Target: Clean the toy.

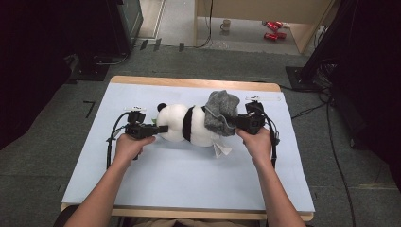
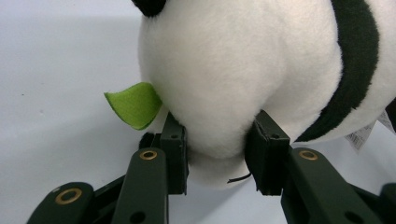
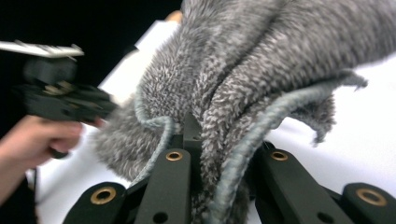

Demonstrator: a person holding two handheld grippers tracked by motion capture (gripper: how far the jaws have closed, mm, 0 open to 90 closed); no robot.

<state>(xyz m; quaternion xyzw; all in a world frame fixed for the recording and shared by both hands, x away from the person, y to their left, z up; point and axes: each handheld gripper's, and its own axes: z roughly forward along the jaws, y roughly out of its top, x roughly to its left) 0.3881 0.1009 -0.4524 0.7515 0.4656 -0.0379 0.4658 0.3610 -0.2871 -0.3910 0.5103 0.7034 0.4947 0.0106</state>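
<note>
A plush panda (image 1: 182, 124) lies on its side in the middle of the table, white with a black band. My left gripper (image 1: 163, 128) is shut on the panda's white head (image 2: 219, 93); both jaws press into the fur, and a green felt leaf (image 2: 133, 104) sticks out beside them. A grey knitted cloth (image 1: 220, 112) is draped over the panda's right end. My right gripper (image 1: 235, 122) is shut on a fold of that grey cloth (image 3: 243, 93), whose thick hem runs between the jaws. A white tag (image 1: 221, 148) hangs from the panda.
The table carries a pale blue mat (image 1: 189, 179) with a wooden rim (image 1: 189, 82) at the back. Cables (image 1: 326, 118) trail over the floor on the right. A mug (image 1: 226, 24) and red cans (image 1: 273, 29) sit on the floor far behind.
</note>
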